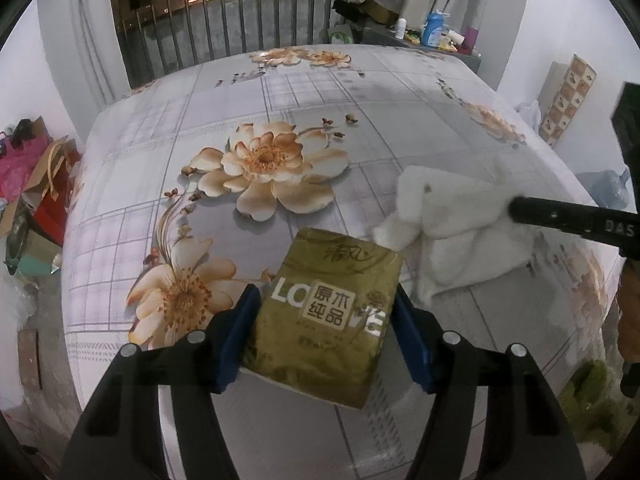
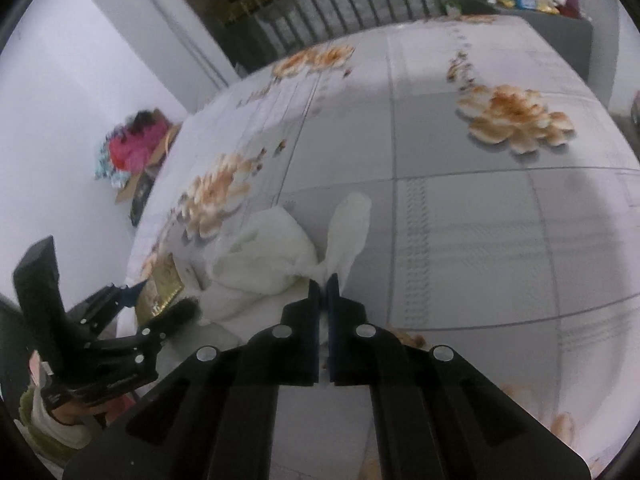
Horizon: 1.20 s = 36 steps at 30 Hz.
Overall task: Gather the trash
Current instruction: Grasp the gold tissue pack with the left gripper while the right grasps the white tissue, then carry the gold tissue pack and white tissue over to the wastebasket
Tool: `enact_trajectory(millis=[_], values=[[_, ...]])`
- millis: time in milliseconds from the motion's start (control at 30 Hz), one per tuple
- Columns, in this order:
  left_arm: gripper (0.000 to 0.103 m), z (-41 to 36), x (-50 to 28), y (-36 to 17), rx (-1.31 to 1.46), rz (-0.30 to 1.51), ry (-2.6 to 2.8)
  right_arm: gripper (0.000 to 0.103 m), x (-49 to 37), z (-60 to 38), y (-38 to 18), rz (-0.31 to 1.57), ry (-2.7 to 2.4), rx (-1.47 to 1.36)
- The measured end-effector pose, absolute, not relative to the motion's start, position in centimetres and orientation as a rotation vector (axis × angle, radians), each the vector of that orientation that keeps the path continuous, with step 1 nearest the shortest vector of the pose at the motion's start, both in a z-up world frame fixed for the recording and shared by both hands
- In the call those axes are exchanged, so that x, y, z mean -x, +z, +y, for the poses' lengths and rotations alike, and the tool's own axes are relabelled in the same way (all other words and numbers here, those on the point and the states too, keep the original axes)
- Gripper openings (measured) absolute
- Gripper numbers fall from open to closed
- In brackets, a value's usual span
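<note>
A gold tissue pack (image 1: 328, 312) with white lettering lies on the flowered bed sheet (image 1: 304, 92), near its front edge. My left gripper (image 1: 326, 296) has its blue pads against both sides of the pack. To the right lies a crumpled white tissue (image 1: 452, 232). My right gripper (image 1: 516, 210) reaches in from the right edge onto it. In the right wrist view my right gripper (image 2: 324, 284) is shut, pinching a twisted part of the white tissue (image 2: 272, 256). At the far left of that view are my left gripper (image 2: 132, 296) and the gold pack (image 2: 162, 284).
Paper bags and pink clutter (image 1: 44, 184) sit on the floor left of the bed. Behind the bed is a window with metal bars (image 1: 224, 28), and a ledge with a blue bottle (image 1: 434, 28) and small items. A patterned box (image 1: 568, 100) leans on the right wall.
</note>
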<state>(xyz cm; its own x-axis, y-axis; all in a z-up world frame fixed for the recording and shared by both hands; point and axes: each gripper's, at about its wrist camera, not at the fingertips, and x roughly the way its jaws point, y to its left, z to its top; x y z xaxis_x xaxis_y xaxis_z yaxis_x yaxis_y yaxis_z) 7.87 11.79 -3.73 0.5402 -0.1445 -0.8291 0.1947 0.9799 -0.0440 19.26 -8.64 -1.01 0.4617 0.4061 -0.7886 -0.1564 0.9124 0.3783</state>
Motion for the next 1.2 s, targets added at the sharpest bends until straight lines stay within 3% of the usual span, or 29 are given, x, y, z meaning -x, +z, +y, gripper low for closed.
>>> enact_trajectory(millis=[633, 900, 1200], values=[[0.063, 3.6, -10.8, 5.9, 0.040, 0.808, -0.407, 0.001, -15.6, -18.0, 6.7, 0.758, 0.304, -0.428], [0.063, -4.2, -11.6, 9.7, 0.029, 0.747, -0.553, 0.001, -13.4, -25.2, 9.2, 0.618, 0.198, -0.503], [0.063, -14.7, -11.8, 10.4, -0.028, 0.748, -0.739, 0.001, -11.0, -33.2, 8.7, 0.550, 0.036, -0.603]])
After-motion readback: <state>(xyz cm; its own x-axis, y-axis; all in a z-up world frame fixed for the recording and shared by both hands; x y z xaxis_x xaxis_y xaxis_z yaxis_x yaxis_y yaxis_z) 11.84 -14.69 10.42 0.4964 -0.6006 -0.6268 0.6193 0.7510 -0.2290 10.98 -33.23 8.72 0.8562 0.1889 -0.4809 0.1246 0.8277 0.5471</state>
